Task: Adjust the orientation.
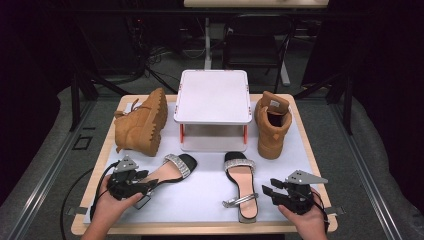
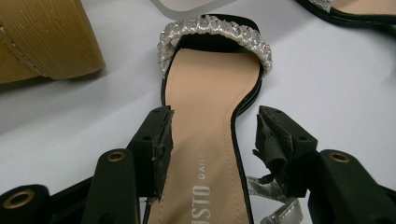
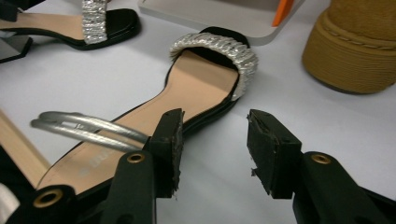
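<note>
Jaws of the left gripper (image 1: 146, 186) stand apart astride the left sandal (image 1: 170, 171) at the table's (image 1: 200, 220) front left; the right gripper (image 1: 267, 194) hangs open just beside the right sandal (image 1: 241, 186).

Left gripper view: both pads flank the sandal's (image 2: 205, 116) insole without pressing. It looks light, with a stiff sole; the waist is the narrowest hold.

Right gripper view: nothing lies between the jaws. That sandal's (image 3: 187, 93) silver strap (image 3: 84, 126) looks floppy, so the sole edge seems safer.
</note>
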Motion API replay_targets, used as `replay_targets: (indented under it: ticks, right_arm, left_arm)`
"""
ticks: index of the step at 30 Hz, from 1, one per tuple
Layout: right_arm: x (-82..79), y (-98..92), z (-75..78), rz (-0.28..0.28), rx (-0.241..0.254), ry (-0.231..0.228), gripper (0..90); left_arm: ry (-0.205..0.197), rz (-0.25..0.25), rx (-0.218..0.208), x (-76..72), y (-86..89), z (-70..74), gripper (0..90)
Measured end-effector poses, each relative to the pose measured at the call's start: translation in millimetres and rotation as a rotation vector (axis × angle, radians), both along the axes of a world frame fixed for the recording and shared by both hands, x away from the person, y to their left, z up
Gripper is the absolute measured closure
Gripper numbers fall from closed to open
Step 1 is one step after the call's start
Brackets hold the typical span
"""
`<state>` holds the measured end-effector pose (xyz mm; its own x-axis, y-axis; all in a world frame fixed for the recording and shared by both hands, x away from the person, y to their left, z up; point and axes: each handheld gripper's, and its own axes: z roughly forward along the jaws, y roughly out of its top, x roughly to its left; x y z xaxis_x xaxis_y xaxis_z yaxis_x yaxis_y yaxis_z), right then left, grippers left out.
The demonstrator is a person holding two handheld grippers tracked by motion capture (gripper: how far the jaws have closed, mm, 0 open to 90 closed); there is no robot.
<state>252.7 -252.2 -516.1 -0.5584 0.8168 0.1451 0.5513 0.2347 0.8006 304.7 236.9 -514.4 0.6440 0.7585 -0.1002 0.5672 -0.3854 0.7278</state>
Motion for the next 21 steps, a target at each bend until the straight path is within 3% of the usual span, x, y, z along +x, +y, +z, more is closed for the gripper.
replay_targets:
  ticks: [8,13,21]
  right_arm:
    - [-13.6,8.6,-2.7,0.085,-0.003,0.013,56.9]
    - [-18.1,11.2,-4.7,0.1,-0.024,0.019,57.0]
    - [-17.7,17.7,-11.0,0.121,-0.007,0.04,59.6]
  left_arm:
    - [-0.001,0.02,-0.021,2.9,3.2,2.3,46.3]
    - [-0.008,0.031,-0.05,7.9,6.8,4.5,46.3]
    - [-0.004,0.045,-0.062,10.0,9.1,4.1,46.3]
